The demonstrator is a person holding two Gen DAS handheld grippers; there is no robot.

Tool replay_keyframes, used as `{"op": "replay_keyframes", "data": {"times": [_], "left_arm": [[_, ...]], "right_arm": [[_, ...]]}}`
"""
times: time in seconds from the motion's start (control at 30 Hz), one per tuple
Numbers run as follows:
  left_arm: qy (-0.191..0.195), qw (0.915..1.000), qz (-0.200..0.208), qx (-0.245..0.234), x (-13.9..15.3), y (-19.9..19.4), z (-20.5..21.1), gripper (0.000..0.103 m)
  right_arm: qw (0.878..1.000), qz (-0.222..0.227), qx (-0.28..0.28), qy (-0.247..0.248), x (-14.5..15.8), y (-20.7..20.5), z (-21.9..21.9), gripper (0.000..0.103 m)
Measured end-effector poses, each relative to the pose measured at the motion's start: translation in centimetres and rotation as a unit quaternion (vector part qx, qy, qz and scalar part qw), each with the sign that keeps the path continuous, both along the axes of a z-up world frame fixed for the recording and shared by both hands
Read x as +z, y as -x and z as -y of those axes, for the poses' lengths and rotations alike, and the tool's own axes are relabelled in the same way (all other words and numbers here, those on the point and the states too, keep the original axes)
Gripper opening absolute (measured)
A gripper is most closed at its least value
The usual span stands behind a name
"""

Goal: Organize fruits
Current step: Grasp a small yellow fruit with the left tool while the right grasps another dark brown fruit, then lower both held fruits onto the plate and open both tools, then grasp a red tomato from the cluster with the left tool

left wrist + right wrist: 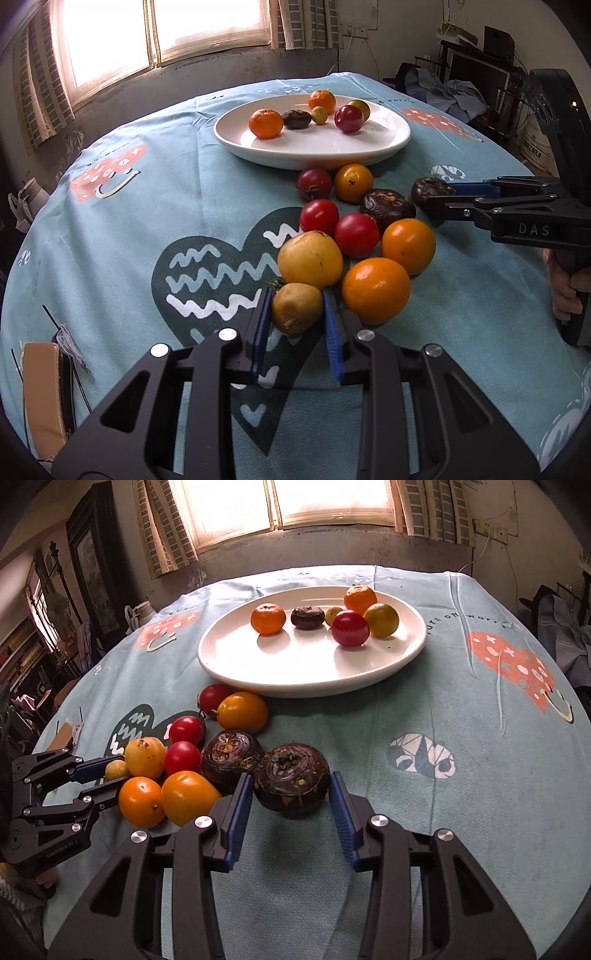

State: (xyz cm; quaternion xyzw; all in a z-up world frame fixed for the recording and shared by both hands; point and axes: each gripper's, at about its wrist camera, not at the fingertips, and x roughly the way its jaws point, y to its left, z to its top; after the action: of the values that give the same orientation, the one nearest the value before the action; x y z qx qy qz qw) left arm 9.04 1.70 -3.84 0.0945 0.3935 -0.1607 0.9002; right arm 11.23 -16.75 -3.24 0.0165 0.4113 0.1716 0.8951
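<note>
Both grippers set on fruit in the loose pile just in front of the white plate (pixel 221 672) on the worktop. Left gripper (pixel 297 314): fingers closed on the small yellow-green fruit (pixel 297 308) at the pile's end farthest from the plate, blue pads touching both sides. Right gripper (pixel 291 794): fingers closed around the dark water chestnut (pixel 291 781) at the pile's right edge, nearer pad touching, far pad looking barely apart from the skin.

To do well: firm up the right grip before lifting, since the chestnut's flattened shape may twist out. Lift each piece straight up, clear of neighbours; the large yellow fruit (pixel 310 258) and an orange (pixel 376 290) sit just beside the left pick and may roll if nudged. Carry over the plate rim and lower into bare space in the plate's near half, away from the six pieces already gathered toward its far side. Release low, to avoid rolling.
</note>
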Motion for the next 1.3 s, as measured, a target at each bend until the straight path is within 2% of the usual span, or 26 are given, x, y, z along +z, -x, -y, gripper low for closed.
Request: {"op": "replay_keyframes", "data": {"times": [0.27,0.33,0.47,0.57,0.6,0.63,0.67,0.7,0.77,0.9,1.0,1.1,1.23,1.3], "left_arm": [[0.045,0.9982,0.027,0.030,3.1,-0.9,-0.8,0.027],[0.051,0.9977,0.031,0.033,4.2,-2.4,-0.2,0.027],[0.066,0.9961,0.030,0.051,5.9,-6.9,1.4,0.027],[0.079,0.9941,0.026,0.070,5.8,-10.0,2.5,0.027],[0.081,0.9932,0.024,0.080,5.5,-10.9,2.7,0.028],[0.083,0.9923,0.022,0.090,5.1,-11.6,2.9,0.031],[0.083,0.9913,0.021,0.100,4.6,-12.2,3.0,0.056],[0.084,0.9900,0.024,0.111,4.2,-12.5,3.0,0.076],[0.082,0.9904,0.020,0.109,3.5,-12.8,2.8,0.076],[0.090,0.9891,0.023,0.115,3.7,-11.7,1.3,0.076],[0.087,0.9876,0.032,0.127,3.9,-10.0,0.3,0.080],[0.070,0.9885,0.027,0.131,3.1,-8.1,0.1,0.084],[0.035,0.9932,0.025,0.108,2.2,-7.1,1.2,0.084],[0.020,0.9947,0.025,0.098,1.9,-7.0,2.0,0.085]], "right_arm": [[0.997,0.020,-0.043,-0.065,2.0,-0.2,2.8,0.043],[0.995,0.029,-0.051,-0.082,2.9,-0.6,3.1,0.043],[0.994,0.039,-0.060,-0.082,4.6,-3.1,2.6,0.043],[0.992,0.050,-0.063,-0.100,5.0,-5.3,2.0,0.043],[0.990,0.055,-0.065,-0.110,4.8,-5.9,1.9,0.048],[0.989,0.061,-0.075,-0.113,4.4,-6.3,2.0,0.072],[0.988,0.069,-0.096,-0.102,4.1,-6.5,2.1,0.079],[0.987,0.076,-0.107,-0.089,4.0,-6.6,2.3,0.083],[0.987,0.085,-0.105,-0.082,4.2,-6.6,2.9,0.083],[0.982,0.093,-0.103,-0.126,5.4,-5.2,4.1,0.083],[0.984,0.089,-0.090,-0.124,5.6,-3.9,3.9,0.084],[0.986,0.078,-0.097,-0.112,5.1,-2.8,3.8,0.087],[0.985,0.044,-0.102,-0.133,3.9,-1.8,4.5,0.088],[0.984,0.048,-0.112,-0.133,3.9,-1.7,4.8,0.088]]}}
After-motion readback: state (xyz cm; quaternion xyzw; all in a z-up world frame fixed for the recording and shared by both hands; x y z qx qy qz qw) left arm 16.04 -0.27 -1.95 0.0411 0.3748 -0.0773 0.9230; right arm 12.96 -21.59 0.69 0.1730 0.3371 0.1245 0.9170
